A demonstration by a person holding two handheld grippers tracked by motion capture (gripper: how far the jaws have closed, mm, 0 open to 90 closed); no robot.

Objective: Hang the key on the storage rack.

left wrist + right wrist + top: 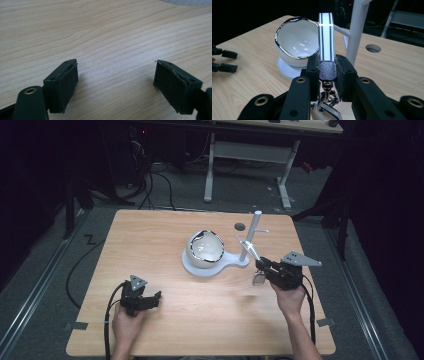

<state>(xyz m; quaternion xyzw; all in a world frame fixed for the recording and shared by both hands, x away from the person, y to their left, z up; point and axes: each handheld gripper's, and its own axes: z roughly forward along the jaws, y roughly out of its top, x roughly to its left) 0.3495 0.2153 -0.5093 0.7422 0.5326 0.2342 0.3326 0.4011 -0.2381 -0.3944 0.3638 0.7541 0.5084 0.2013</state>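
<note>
One keychain strap stands clamped between the right tongs.

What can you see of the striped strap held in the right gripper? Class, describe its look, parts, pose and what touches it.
The striped strap is a flat band with glossy white and dark stripes running along it. It ends in a textured metallic tip joined to a silvery clasp and a shiny fob below. It stands upright, pinched at that tip by the right gripper, in front of the white bowl and white post.
</note>
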